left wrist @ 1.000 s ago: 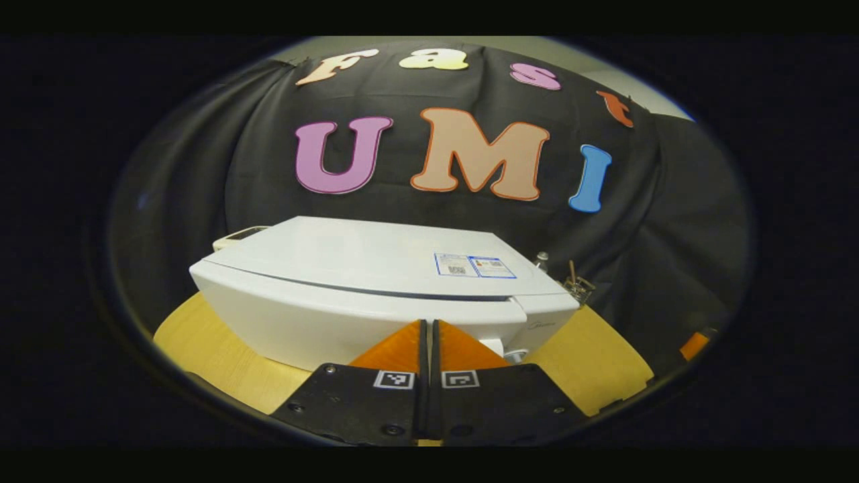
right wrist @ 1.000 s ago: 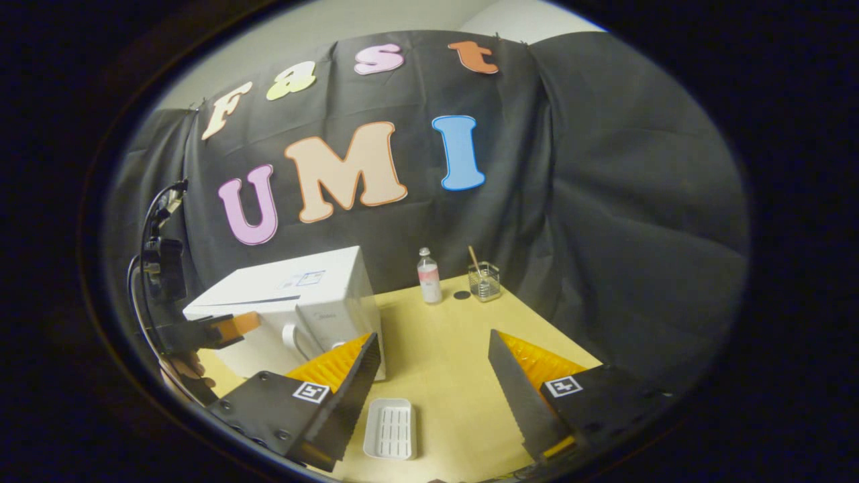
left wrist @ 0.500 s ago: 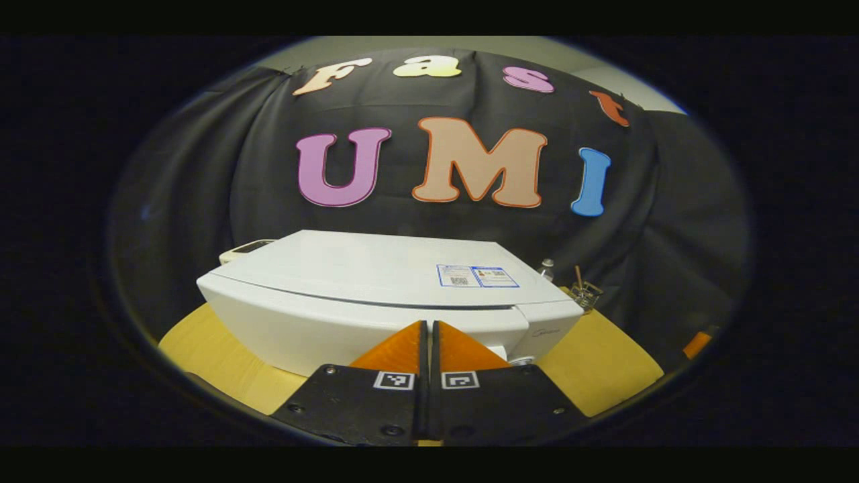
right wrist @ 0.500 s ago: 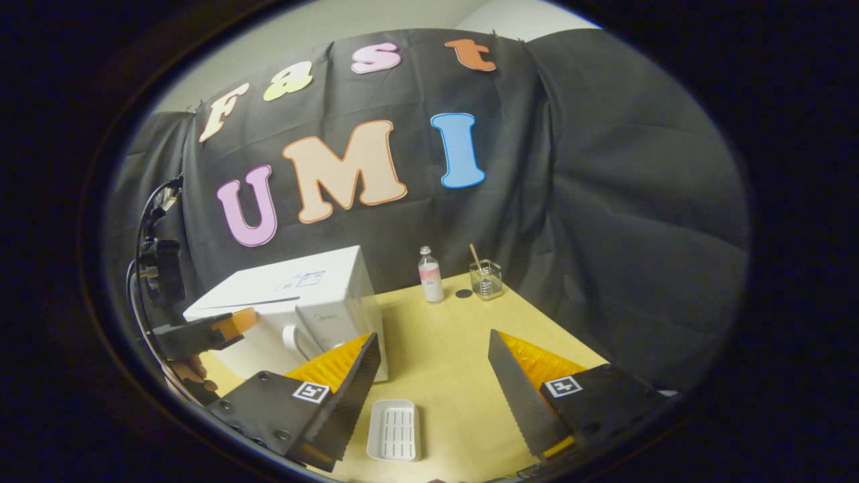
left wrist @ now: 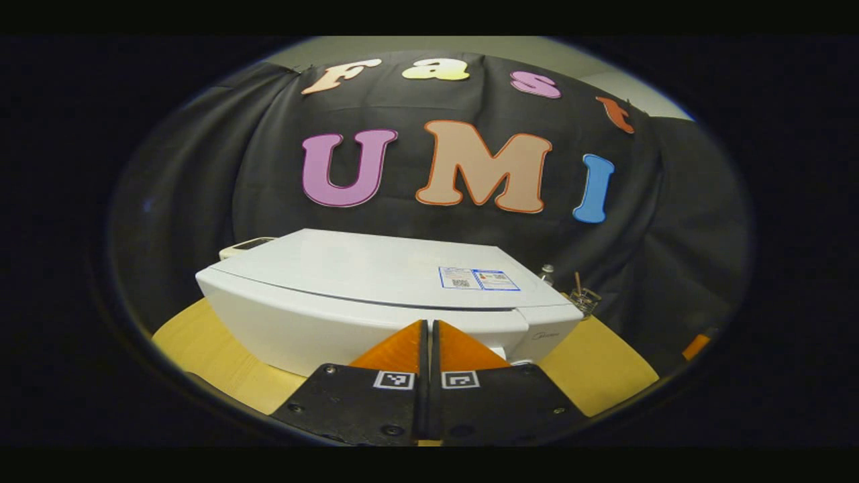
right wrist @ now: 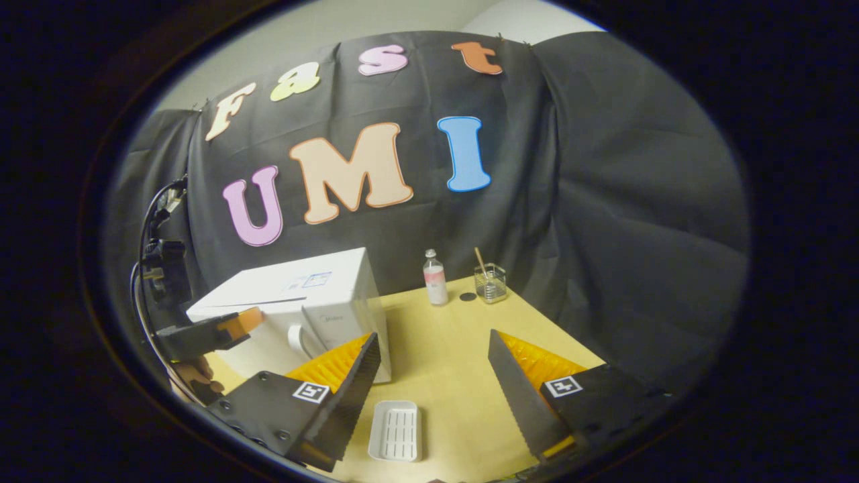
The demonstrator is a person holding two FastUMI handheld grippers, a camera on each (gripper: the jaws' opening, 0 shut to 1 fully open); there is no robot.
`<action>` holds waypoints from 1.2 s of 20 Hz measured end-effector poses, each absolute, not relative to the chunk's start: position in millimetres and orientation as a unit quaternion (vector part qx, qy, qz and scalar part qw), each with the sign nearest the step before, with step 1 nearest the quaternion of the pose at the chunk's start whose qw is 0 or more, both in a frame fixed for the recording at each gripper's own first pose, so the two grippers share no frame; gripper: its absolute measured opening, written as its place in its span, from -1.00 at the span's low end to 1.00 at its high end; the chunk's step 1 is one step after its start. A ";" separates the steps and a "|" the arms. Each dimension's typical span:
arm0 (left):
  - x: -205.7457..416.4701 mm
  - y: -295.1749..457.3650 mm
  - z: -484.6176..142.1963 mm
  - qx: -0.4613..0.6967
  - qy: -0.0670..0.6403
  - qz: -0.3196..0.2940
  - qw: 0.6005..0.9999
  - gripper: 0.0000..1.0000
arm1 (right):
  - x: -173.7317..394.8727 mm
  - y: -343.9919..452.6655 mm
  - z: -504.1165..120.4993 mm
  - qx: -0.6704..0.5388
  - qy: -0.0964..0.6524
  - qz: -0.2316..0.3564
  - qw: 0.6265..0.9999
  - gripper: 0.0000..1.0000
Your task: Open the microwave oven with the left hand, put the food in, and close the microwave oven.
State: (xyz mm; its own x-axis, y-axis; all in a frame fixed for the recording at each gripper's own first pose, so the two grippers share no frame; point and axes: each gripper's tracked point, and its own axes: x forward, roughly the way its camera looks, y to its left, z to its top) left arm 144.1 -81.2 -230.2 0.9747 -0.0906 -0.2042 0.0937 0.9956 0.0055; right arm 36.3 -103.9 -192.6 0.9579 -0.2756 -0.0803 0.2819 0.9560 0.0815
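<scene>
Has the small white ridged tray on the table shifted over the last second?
No. The small white ridged tray keeps its spot on the yellow wooden table near the white microwave oven; only the camera drifted.

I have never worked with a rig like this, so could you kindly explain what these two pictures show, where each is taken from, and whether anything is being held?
A person holds a two-finger gripper in each hand; a fisheye camera rides on each.

The left gripper view looks along the left gripper, fingers closed together with nothing between them, at the white microwave oven, door closed.

The right gripper view looks along the right gripper, fingers wide apart and empty. On the wooden table lie a white tray, a small bottle, a glass cup with a stick in it, and the microwave. The left gripper also shows here, beside the microwave's front.
</scene>
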 end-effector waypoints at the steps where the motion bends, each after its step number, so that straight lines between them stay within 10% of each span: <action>1: 152.5 -83.6 -226.6 0.007 0.083 -0.056 0.995 -1.00 | 36.9 -101.6 -192.1 0.042 0.033 -0.137 0.989 0.99; 19: 124.4 -67.5 -229.0 0.014 0.127 -0.055 0.990 -1.00 | 30.6 -81.9 -180.8 -0.006 0.043 -0.099 0.994 0.83; 24: 84.5 -41.0 -210.8 0.039 0.124 -0.036 0.991 -0.41 | 46.9 -85.9 -163.8 0.004 0.038 -0.096 0.995 0.83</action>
State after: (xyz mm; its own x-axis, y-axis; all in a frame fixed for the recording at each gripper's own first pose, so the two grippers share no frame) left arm 84.5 -41.0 -210.8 0.9668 -0.0625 -0.2477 0.0817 0.9943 0.0679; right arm 46.9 -85.9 -163.8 0.9787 -0.1909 -0.0754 0.1915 0.9815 0.0003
